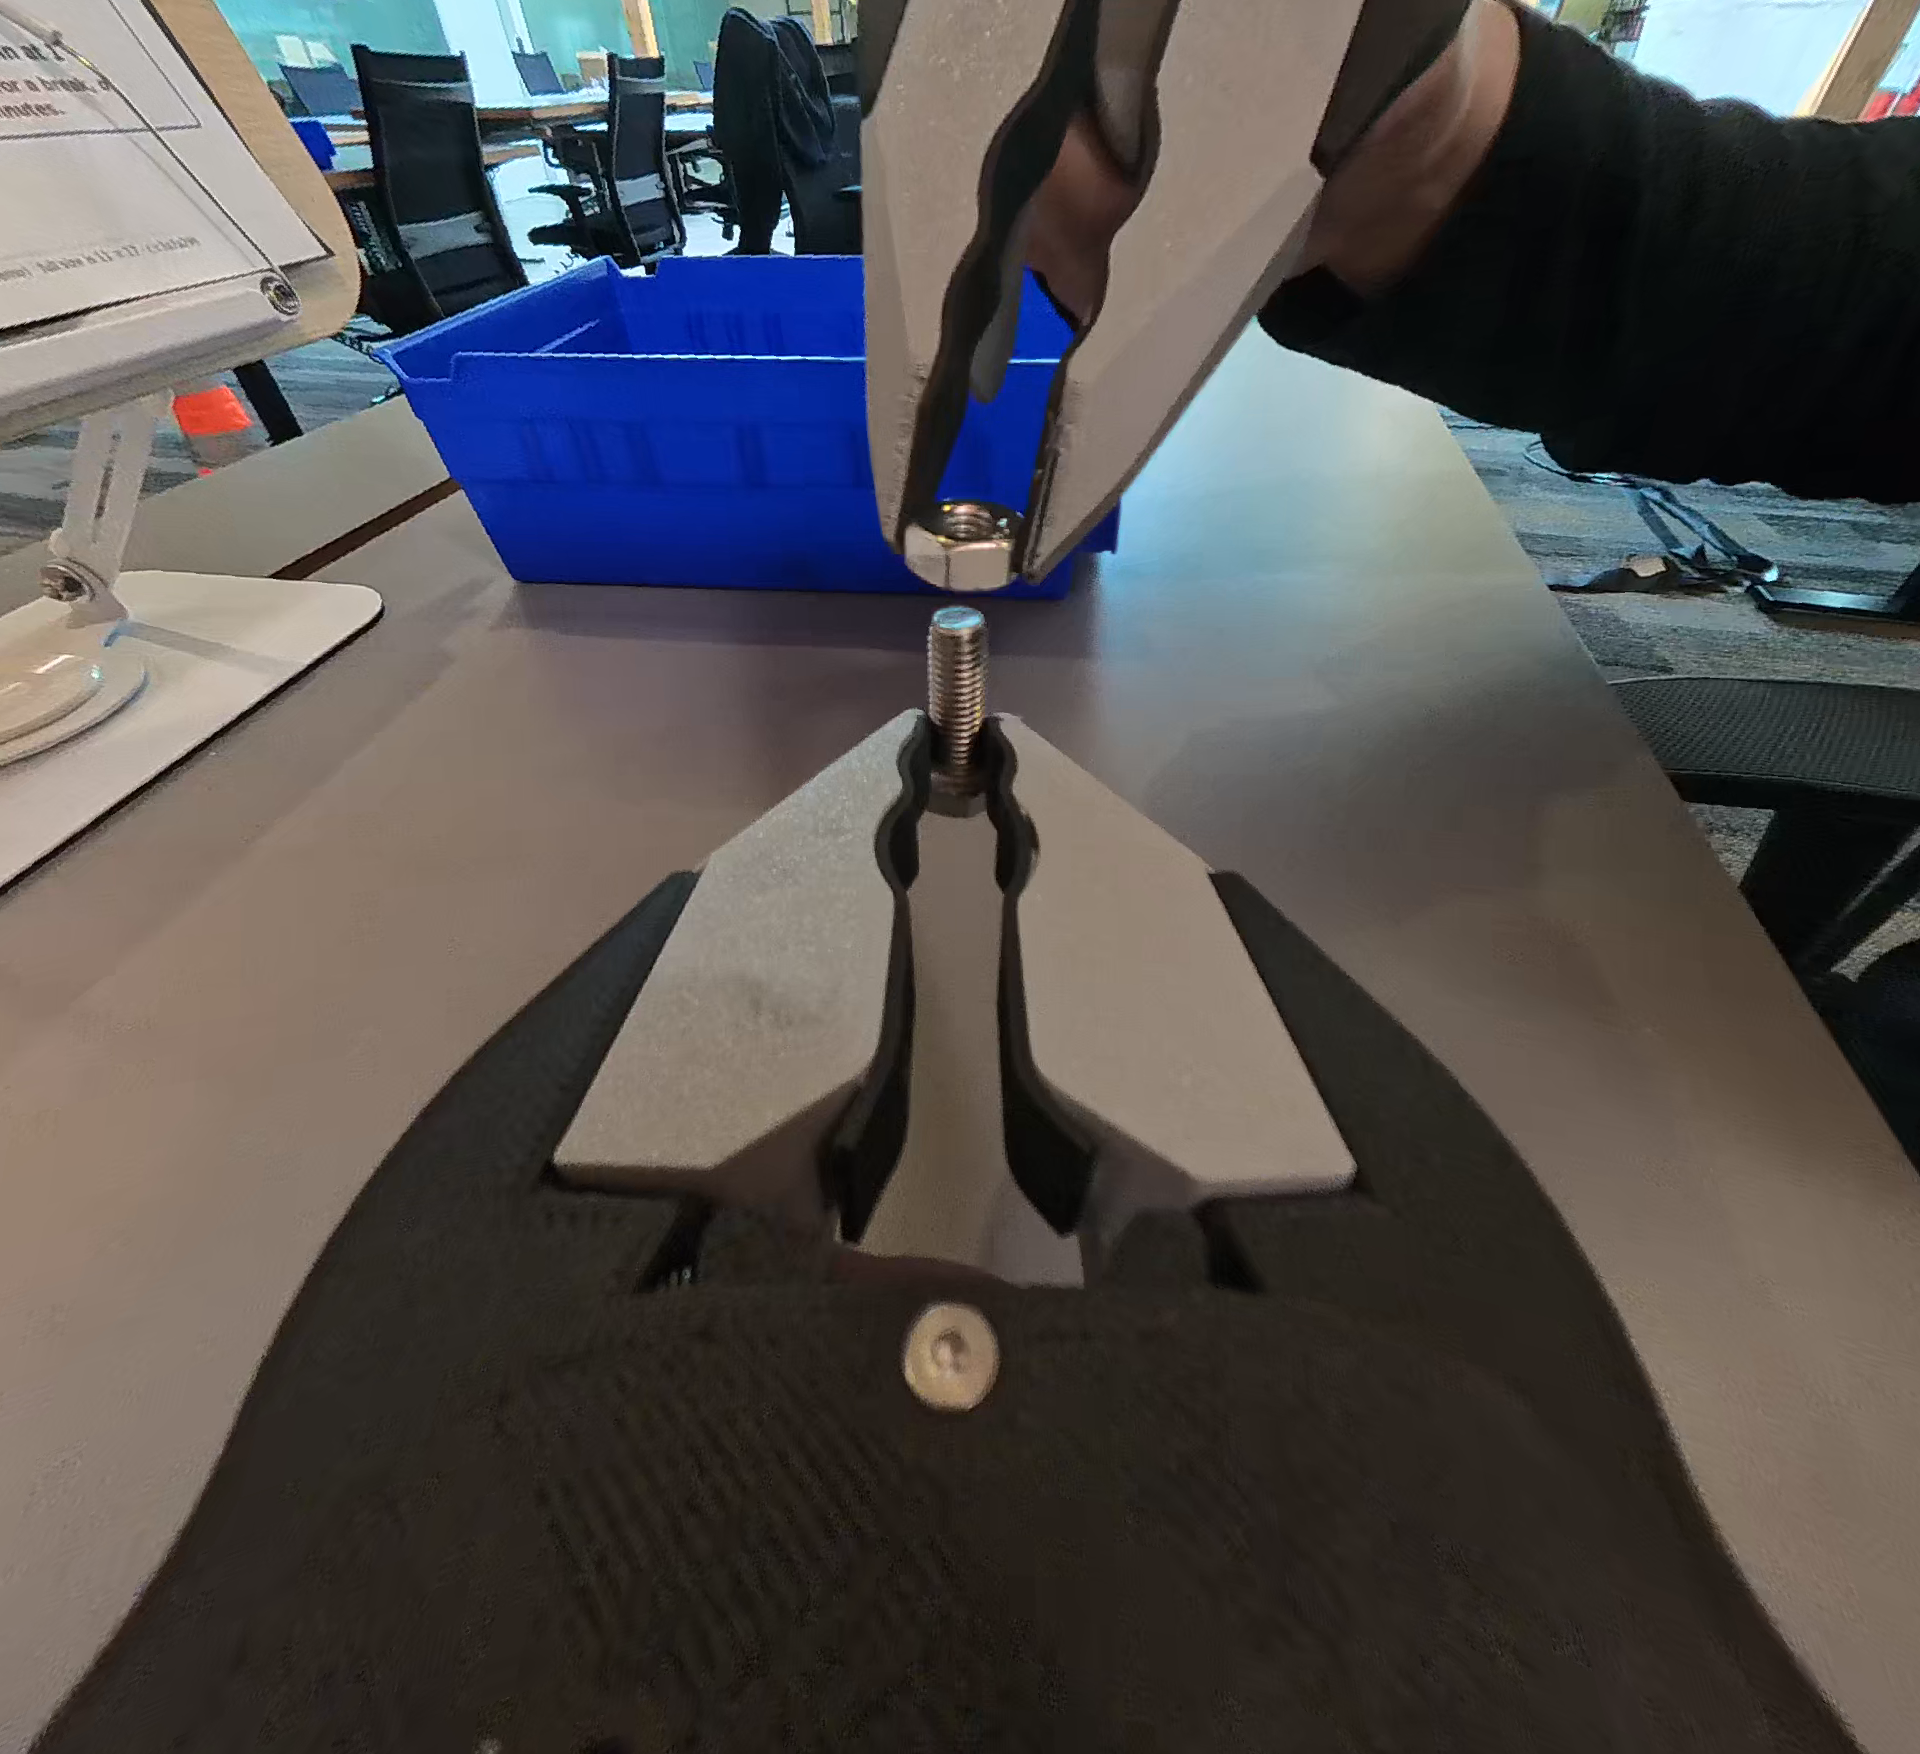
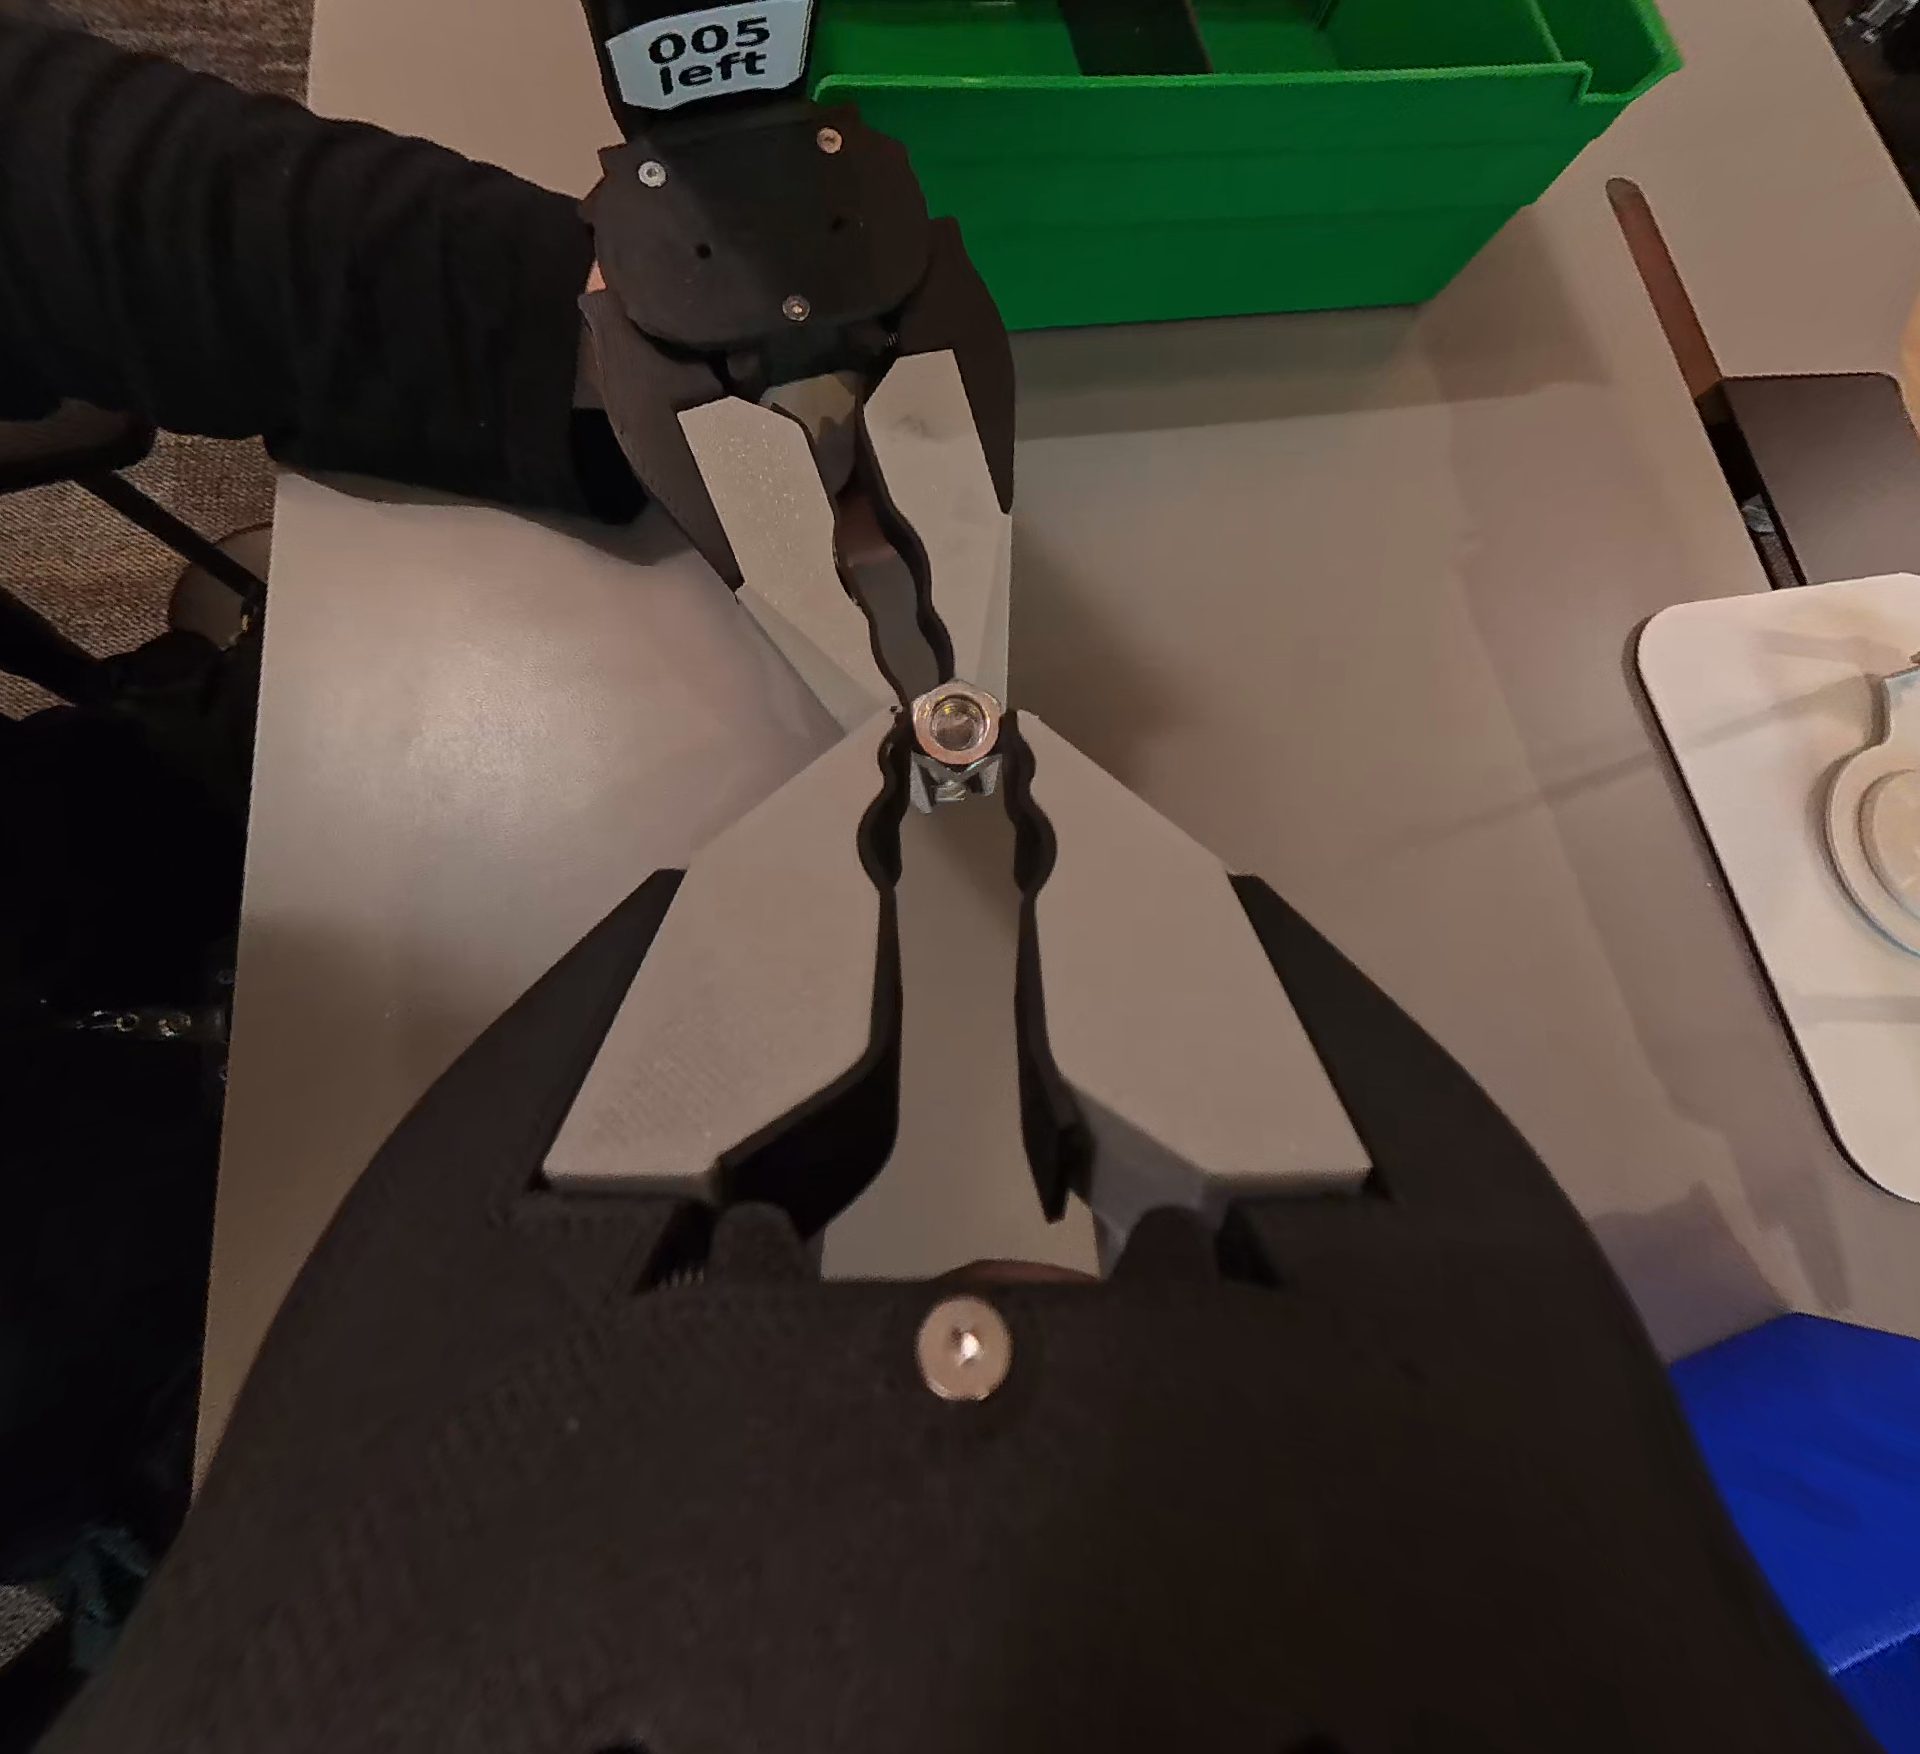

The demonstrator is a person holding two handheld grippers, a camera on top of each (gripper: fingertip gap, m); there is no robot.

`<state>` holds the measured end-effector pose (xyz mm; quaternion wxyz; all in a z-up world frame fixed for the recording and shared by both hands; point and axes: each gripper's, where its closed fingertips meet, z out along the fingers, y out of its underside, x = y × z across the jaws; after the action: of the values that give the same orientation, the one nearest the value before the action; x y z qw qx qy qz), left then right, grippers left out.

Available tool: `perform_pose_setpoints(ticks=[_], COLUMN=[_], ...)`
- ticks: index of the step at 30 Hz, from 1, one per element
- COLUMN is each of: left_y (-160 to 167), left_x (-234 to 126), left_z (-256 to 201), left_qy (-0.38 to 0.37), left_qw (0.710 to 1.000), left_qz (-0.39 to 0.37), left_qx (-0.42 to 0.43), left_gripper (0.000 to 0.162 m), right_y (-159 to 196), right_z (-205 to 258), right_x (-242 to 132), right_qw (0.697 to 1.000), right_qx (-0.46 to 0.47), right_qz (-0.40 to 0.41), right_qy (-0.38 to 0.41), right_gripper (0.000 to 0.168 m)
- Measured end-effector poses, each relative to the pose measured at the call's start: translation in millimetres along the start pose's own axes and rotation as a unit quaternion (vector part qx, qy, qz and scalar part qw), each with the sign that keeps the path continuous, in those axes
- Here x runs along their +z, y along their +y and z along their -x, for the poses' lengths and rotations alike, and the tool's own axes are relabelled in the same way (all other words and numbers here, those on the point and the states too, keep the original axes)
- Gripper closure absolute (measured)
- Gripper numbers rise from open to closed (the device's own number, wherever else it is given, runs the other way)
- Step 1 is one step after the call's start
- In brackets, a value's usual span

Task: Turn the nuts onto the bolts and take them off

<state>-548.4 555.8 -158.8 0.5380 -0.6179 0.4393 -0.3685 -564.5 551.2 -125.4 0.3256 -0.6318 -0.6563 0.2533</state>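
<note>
Hovering just above the upright threaded steel bolt [image 1: 958, 688] clamped in the left tongs [image 1: 958, 748], the right tongs [image 1: 961, 541] pinch a silver hex nut [image 1: 958, 546]; a blue plastic bin [image 1: 665, 457] stands behind on the grey counter [image 1: 1299, 769].

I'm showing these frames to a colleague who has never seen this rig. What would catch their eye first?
Dead centre, the left gripper holds a threaded bolt upright, while the right gripper comes down from above with a hex nut pinched in its tips, just clear of the bolt's end. Behind them on the grey table sits a bright blue bin; the right wrist view adds an equally vivid green bin beyond the left gripper.
</note>
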Motion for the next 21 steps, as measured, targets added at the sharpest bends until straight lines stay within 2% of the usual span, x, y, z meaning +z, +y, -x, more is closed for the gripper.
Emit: perform_pose_setpoints(ticks=[21], left_y=[2.6], left_x=[1.4], left_z=[-0.7], left_qy=[-0.003], left_qw=[1.0], left_qz=[0.011], left_qx=[0.006], left_gripper=[0.155], right_y=[7.7], right_z=[2.1], right_x=[10.8], right_qw=[1.0], right_qx=[0.01], right_qz=[0.014], right_qy=[-0.018], right_gripper=[0.154])
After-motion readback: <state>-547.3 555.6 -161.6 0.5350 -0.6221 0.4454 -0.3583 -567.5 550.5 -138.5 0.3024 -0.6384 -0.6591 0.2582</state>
